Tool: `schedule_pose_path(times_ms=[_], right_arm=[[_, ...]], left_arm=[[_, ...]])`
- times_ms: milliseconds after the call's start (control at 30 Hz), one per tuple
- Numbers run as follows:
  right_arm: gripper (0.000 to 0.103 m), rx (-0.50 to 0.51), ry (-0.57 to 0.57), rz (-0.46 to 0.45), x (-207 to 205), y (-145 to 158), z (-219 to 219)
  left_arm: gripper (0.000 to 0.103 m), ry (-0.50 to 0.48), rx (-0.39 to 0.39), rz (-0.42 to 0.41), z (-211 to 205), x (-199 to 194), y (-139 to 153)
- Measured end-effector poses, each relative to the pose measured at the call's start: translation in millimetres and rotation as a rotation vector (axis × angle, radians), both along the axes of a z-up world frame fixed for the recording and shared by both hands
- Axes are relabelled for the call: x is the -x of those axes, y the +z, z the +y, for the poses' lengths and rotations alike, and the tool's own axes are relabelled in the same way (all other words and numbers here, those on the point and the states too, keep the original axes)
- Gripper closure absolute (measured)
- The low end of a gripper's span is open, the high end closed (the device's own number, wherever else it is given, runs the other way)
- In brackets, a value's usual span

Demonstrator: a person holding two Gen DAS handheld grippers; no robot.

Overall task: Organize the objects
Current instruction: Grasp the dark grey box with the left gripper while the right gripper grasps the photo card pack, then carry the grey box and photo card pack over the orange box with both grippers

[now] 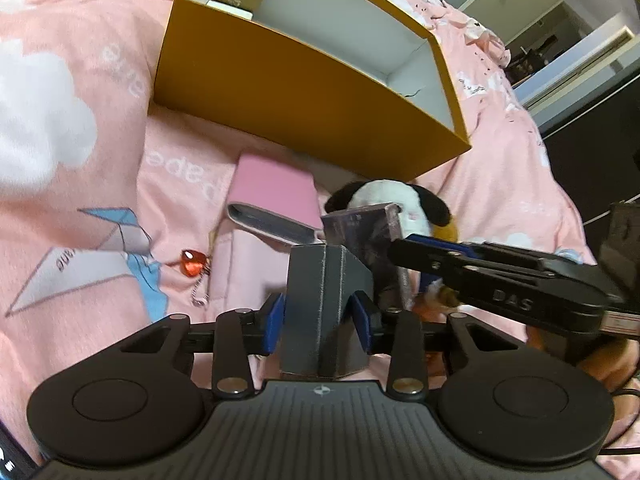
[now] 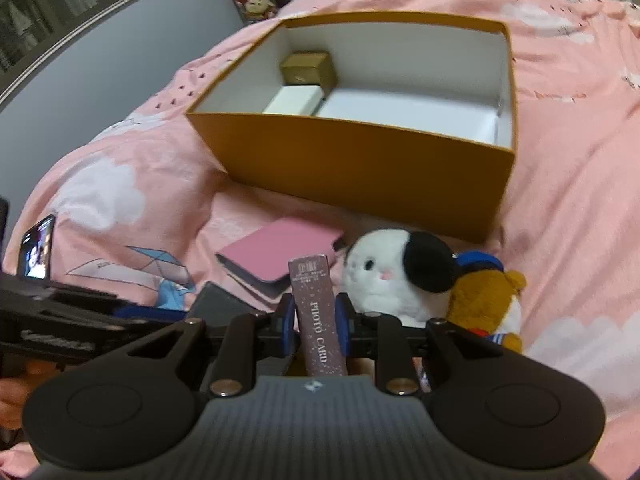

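Black left gripper (image 1: 320,318), blue pads (image 1: 275,322), silver screws (lettering perhaps "DAS").

The box (image 2: 360,168) was orange outside and white inside. The blanket (image 2: 572,184) was pink with white clouds.

Both wrist views look close, forward at the orange box (image 1: 304,92).

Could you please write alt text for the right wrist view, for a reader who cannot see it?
The right hand-held gripper is shut on a "PHOTO CARD" box above a pink bedspread. Ahead sits an open orange box holding a gold box and a white box; nearer lie a pink wallet, a plush cat and a plush bear.
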State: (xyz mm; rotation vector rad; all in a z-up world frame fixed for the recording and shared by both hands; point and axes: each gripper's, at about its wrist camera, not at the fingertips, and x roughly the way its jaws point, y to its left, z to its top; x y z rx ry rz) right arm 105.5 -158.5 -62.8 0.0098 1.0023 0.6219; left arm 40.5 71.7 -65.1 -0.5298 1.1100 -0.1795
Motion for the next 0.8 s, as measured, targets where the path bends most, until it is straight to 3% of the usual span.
schedule_pose_path(times_ms=[200, 433, 800], right_arm=[[0.073, -0.018, -0.027, 0.105, -4.8, -15.2, -7.8], [0.073, -0.031, -0.019, 0.116, -7.4, -18.8, -6.6], [0.079, 0.004, 0.026, 0.079, -11.8, -9.3, 5.0]], left_arm=[[0.063, 0.003, 0.11, 0.044, 1.2, -4.7, -4.2], [0.062, -0.004, 0.036, 0.036, -11.1, -6.9, -2.8], [0.063, 0.035, -0.035, -0.049, 6.7, 2.4, 31.1]])
